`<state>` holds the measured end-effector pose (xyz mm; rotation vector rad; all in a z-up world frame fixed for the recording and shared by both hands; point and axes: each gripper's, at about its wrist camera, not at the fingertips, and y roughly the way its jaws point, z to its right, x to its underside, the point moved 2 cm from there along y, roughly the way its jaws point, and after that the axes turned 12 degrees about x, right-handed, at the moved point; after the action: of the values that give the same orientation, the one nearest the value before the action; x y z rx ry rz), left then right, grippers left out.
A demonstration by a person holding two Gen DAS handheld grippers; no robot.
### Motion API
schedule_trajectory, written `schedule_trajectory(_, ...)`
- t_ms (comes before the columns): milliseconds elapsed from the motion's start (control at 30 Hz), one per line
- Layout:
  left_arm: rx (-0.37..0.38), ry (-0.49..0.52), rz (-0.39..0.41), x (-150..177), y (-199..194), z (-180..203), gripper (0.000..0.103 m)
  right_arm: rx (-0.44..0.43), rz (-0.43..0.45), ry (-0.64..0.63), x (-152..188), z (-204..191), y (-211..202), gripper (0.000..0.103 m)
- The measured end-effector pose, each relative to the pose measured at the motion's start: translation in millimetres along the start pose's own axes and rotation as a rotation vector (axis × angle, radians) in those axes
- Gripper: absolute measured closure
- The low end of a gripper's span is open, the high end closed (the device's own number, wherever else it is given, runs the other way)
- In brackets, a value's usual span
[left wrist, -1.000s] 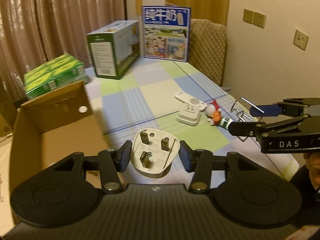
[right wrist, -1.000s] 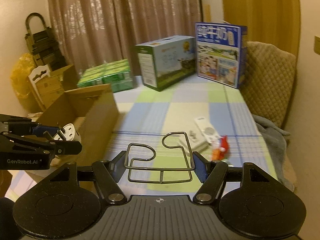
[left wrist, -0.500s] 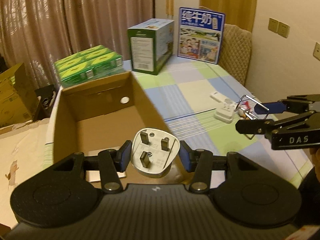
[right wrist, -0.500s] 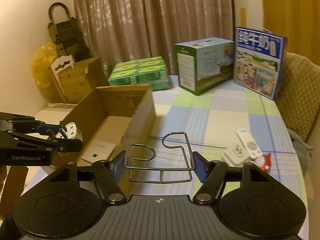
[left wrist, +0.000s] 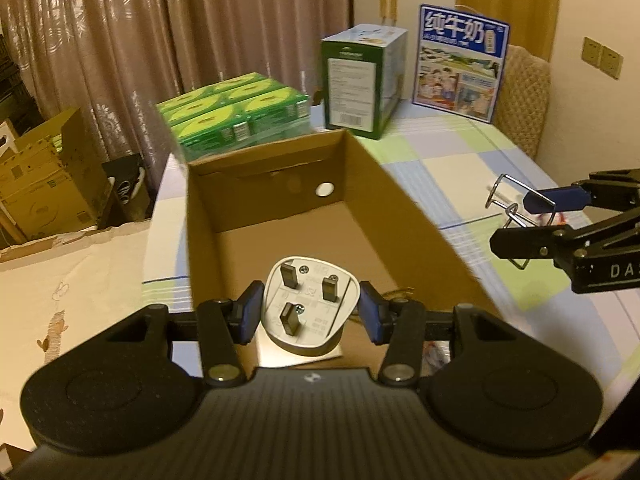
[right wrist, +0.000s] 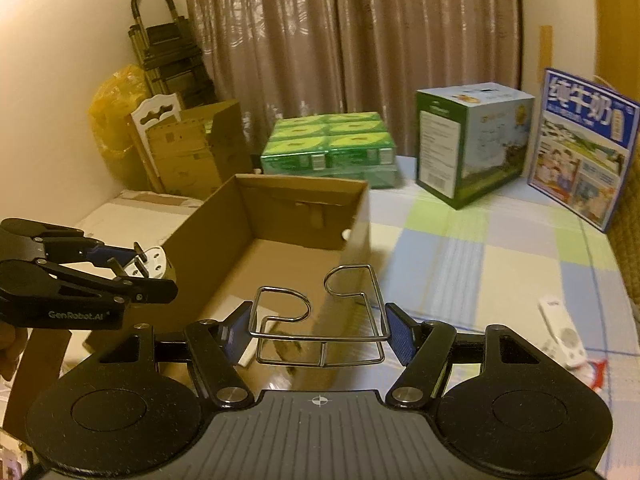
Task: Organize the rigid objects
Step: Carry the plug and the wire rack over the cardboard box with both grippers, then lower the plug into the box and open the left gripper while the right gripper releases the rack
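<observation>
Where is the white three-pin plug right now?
The white three-pin plug is clamped in the left gripper, held over the near end of the open brown cardboard box; in the right wrist view it shows at far left.

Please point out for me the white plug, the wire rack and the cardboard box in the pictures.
white plug (left wrist: 306, 304), left wrist view, on its flat face between the three pins.
wire rack (right wrist: 320, 334), right wrist view, on its front wire.
cardboard box (left wrist: 280, 240), left wrist view, on its bare inner floor.
</observation>
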<state>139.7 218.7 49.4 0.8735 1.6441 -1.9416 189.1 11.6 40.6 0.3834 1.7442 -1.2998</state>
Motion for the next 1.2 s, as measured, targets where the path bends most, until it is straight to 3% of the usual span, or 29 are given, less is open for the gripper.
schedule_trajectory(200, -0.013, 0.008, -0.013, -13, 19, -26, 0.058, -0.041, -0.023, 0.01, -25, -15, 35, 0.038)
schedule_trajectory(633, 0.009, 0.005, -0.036, -43, 73, -71, 0.058, -0.033, -0.075, 0.046, -63, -16, 108, 0.038)
schedule_trajectory(1200, 0.003, 0.036, -0.066, -55, 116, -88, 0.058, -0.034, -0.08, 0.091, -75, -17, 142, 0.038)
